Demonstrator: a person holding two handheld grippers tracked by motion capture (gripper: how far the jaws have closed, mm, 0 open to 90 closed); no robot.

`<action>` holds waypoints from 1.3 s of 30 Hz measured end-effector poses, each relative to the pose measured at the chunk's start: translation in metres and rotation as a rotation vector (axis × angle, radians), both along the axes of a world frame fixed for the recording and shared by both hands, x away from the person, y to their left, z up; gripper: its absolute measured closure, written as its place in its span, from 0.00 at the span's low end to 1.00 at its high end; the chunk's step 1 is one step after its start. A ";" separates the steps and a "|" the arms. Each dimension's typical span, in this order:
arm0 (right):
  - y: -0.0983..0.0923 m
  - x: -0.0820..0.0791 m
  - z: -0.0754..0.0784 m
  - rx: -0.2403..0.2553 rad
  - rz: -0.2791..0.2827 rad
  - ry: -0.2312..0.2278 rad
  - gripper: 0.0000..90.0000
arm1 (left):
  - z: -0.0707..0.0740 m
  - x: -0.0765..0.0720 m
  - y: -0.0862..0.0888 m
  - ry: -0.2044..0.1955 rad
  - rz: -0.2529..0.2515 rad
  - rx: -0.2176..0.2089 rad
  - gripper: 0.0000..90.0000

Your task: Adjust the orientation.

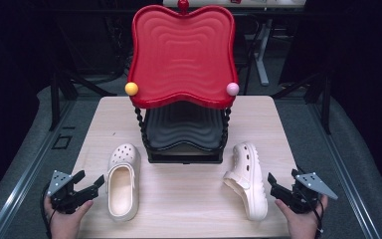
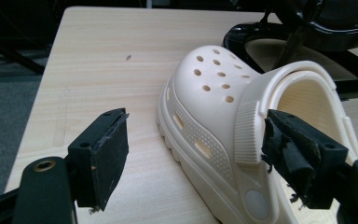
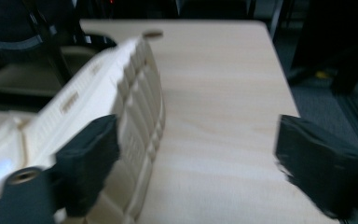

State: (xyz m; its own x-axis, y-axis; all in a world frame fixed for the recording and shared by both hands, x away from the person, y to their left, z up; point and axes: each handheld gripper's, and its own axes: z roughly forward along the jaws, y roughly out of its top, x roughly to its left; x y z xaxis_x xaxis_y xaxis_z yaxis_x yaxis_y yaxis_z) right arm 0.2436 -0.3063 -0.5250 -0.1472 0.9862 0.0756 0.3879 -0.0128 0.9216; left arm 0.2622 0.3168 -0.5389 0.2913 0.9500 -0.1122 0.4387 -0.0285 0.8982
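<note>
Two cream clogs on the desk [image 1: 189,199]: one upright at lower left [image 1: 123,180], one tipped on its side at lower right [image 1: 246,180]. One two-tier rack at upper centre [image 1: 184,144], with one red tray [image 1: 181,55] above one black tray [image 1: 183,128]. Three knobs: one yellow [image 1: 131,88], one pink [image 1: 233,89], one red [image 1: 183,5]. Two tools: left [image 1: 90,186], right [image 1: 277,184].

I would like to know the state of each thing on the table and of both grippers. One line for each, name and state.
Left clog: upright on its sole, toe toward the rack.
Right clog: tipped on its side, sole facing the right gripper.
Shoe rack: standing, black lower shelf empty, red top shelf empty.
Left gripper: open, holding nothing, beside the left clog.
Right gripper: open, holding nothing, beside the right clog.
</note>
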 end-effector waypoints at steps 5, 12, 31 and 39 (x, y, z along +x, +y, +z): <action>-0.007 0.001 -0.001 -0.007 -0.008 0.000 0.29 | 0.002 -0.003 -0.003 -0.028 -0.004 0.061 0.34; -0.008 -0.002 -0.005 0.008 -0.014 -0.015 0.48 | 0.004 -0.008 -0.007 -0.007 -0.011 0.044 0.48; -0.004 0.000 -0.008 0.013 -0.023 0.040 0.56 | -0.004 0.000 -0.038 0.029 -0.051 0.097 0.62; -0.006 -0.001 -0.009 0.044 -0.034 0.046 0.57 | -0.006 0.008 -0.048 0.039 -0.034 0.119 0.69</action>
